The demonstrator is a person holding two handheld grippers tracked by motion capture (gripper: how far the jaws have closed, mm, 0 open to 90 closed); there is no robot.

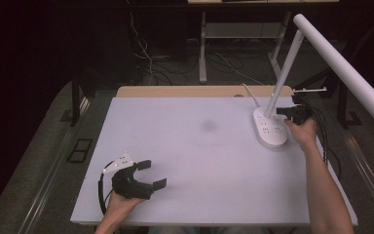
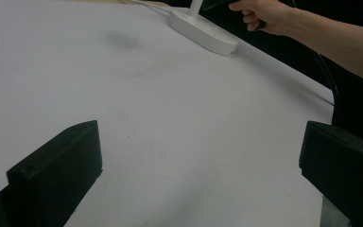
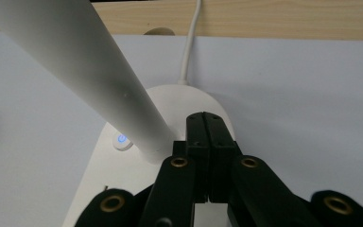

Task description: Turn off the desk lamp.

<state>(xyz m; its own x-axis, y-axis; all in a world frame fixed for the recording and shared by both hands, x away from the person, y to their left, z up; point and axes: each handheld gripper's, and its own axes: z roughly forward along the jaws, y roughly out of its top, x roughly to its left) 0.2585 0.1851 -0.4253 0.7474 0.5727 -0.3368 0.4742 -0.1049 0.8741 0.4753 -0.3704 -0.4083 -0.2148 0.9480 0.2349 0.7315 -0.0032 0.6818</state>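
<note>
A white desk lamp [image 1: 271,127] stands at the right of the white table [image 1: 185,161] in the high view, its oval base flat. The right gripper [image 3: 207,124], jaws pressed together and empty, hovers over that base beside the stem, near a small lit button [image 3: 121,138] at centre left. To press it well, slide the closed tips sideways over the button, then push straight down gently. The left gripper [image 1: 151,173] rests lower left, jaws spread wide, empty.
</note>
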